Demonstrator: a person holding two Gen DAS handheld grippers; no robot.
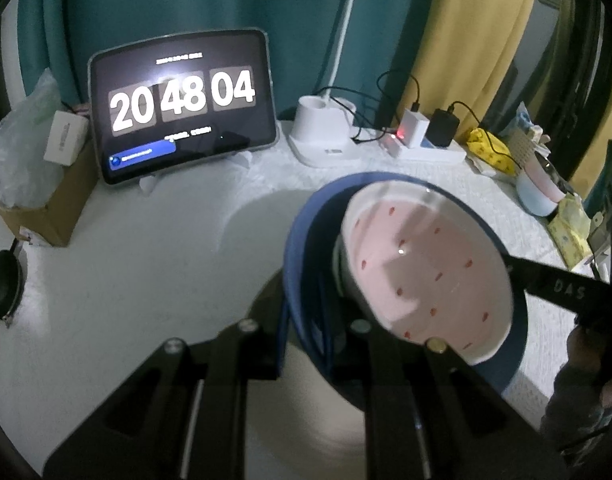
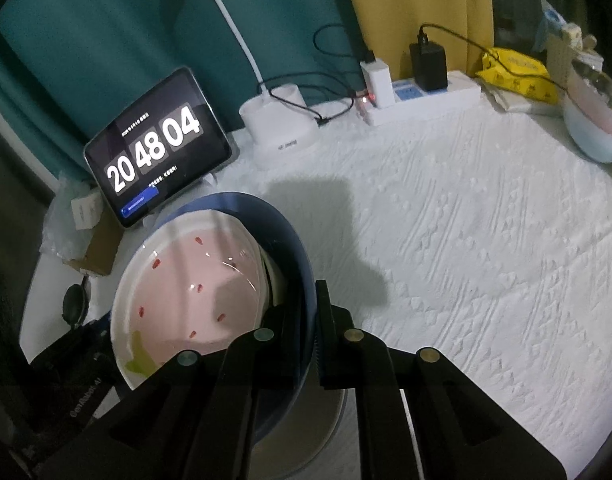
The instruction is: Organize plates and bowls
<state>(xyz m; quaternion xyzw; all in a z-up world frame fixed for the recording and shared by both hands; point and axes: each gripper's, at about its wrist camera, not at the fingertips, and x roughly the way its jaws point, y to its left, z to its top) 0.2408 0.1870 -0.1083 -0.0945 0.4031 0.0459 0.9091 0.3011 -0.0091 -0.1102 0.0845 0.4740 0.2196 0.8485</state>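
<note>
A blue bowl (image 1: 302, 264) is held tilted above a white textured tablecloth (image 2: 485, 240), gripped on opposite sides of its rim by two sets of tongs. Nested inside it is a white bowl (image 1: 421, 268) with a pink interior dotted with small red marks; a green patch shows on the near rim in the right wrist view. A further white rim appears between the two bowls, though what it belongs to cannot be told.

The left tongs (image 1: 309, 356) are closed tight on the near rim of the blue bowl, one finger inside and one outside the wall. The right tongs (image 2: 306, 344) are likewise clamped on the blue bowl's rim at the opposite side. Below the blue bowl lies a pale round dish (image 2: 306, 420), partly hidden; whether the bowl touches it cannot be told.

All other items are placed relative to the blue bowl. Behind it stands a tablet (image 1: 182, 104) showing a clock reading 20 48 04. Beside the tablet, farther back, is a white lamp base (image 1: 321, 128), and next to that a white power strip (image 1: 421, 148) with chargers plugged in. A cardboard box (image 1: 46, 200) holding a plastic bag sits on the tablet's other side. At the far table edge, well apart from the blue bowl, rests a pale blue and pink bowl (image 2: 593, 128) beside yellow packets (image 2: 517, 72).
</note>
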